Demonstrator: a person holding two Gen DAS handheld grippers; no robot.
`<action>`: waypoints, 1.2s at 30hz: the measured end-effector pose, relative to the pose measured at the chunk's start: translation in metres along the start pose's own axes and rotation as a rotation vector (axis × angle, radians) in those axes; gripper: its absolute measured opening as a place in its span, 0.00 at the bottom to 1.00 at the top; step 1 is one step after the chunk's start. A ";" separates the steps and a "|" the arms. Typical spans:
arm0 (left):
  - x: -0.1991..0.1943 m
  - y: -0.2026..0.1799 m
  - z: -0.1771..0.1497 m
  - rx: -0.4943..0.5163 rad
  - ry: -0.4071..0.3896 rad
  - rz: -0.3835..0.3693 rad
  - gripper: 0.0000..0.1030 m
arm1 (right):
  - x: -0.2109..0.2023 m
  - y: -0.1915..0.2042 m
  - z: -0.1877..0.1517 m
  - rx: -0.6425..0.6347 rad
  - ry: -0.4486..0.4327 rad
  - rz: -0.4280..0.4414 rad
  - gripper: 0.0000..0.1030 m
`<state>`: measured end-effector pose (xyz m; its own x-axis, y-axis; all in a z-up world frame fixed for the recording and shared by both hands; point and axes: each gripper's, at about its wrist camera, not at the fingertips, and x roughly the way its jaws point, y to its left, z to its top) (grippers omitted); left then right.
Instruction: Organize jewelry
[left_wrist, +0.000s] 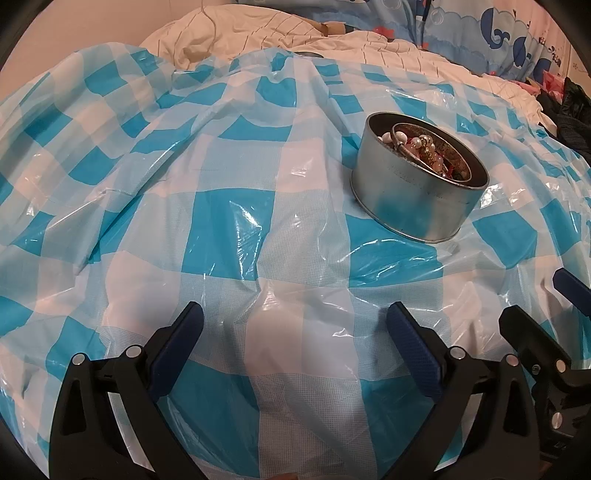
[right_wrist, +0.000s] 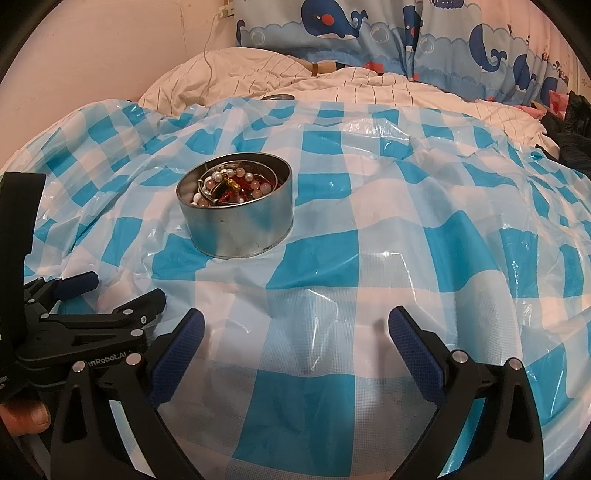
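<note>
Since the jewelry (right_wrist: 231, 186) is loose beads on thin strands plus a stiff bangle, expect light, slippery, snag-prone handling; pinch a strand or the bangle rim. One round tin (right_wrist: 236, 218) holds it all, mid-bed on the checked plastic sheet (right_wrist: 369, 258). Tangled, can't count pieces. Left gripper (left_wrist: 295, 321) and right gripper (right_wrist: 295, 325): fingers spread, empty.

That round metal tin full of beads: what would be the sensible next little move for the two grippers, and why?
Probably bring the right gripper forward over the round silver metal tin. Both it and the left gripper are open and empty, the beaded jewelry is piled in a tangle inside the tin, and nothing lies on the blue-and-white checked plastic cloth yet.
</note>
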<state>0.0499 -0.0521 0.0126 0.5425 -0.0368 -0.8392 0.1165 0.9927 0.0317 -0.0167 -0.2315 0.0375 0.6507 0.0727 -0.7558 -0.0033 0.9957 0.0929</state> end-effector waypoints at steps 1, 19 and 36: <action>0.000 0.000 0.000 0.000 0.000 -0.001 0.93 | 0.001 0.002 0.001 -0.001 0.000 0.000 0.93; 0.000 -0.001 0.000 -0.001 -0.001 -0.003 0.93 | 0.001 0.003 0.001 -0.002 0.000 -0.002 0.93; -0.001 0.000 0.000 -0.001 -0.002 -0.003 0.93 | 0.002 0.005 0.001 -0.003 0.002 -0.004 0.93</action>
<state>0.0494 -0.0519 0.0131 0.5437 -0.0398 -0.8384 0.1173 0.9927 0.0290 -0.0146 -0.2268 0.0373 0.6493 0.0688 -0.7574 -0.0033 0.9961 0.0876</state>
